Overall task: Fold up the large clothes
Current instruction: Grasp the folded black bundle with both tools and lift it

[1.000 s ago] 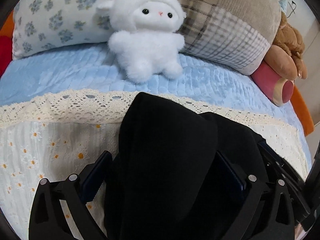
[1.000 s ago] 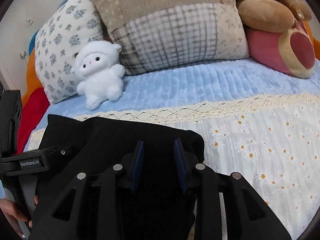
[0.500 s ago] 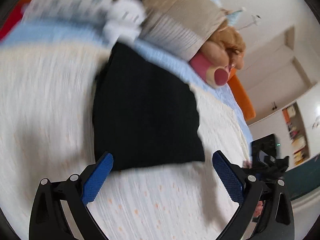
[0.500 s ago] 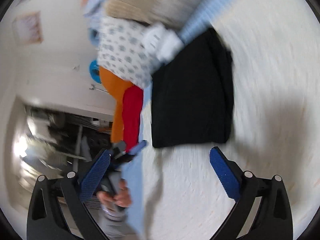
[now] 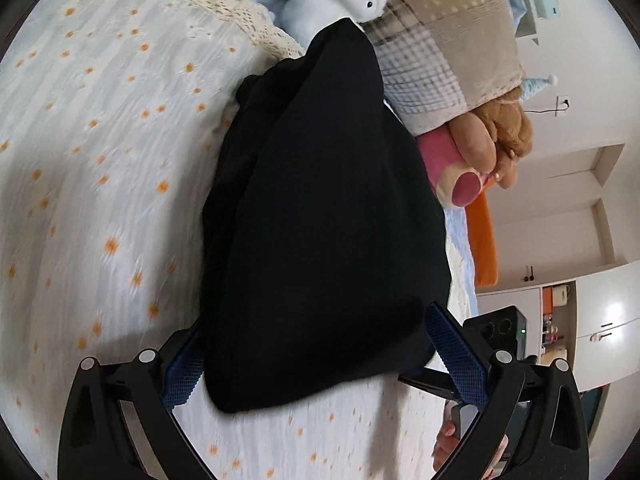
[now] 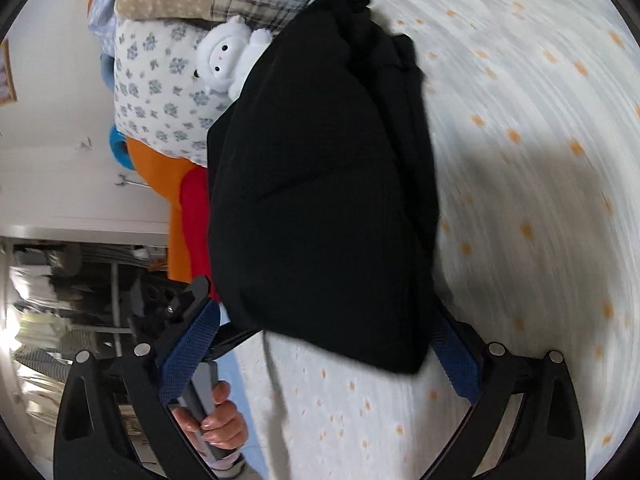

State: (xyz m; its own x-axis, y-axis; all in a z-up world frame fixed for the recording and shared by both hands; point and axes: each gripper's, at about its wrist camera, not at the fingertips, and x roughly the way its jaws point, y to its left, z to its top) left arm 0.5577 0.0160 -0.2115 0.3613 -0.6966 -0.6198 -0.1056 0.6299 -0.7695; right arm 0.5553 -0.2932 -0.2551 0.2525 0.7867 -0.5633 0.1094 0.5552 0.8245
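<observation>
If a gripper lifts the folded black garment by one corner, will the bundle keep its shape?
Probably not. The black garment looks soft, its stacked layers lying loose at one edge, so it would likely droop and unfold. Pushed along the daisy bedspread, it may bunch rather than slide.

Both grippers now off black garment.

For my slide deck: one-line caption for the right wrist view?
Open right tool straddles a folded black garment on a daisy-print bedspread.
</observation>
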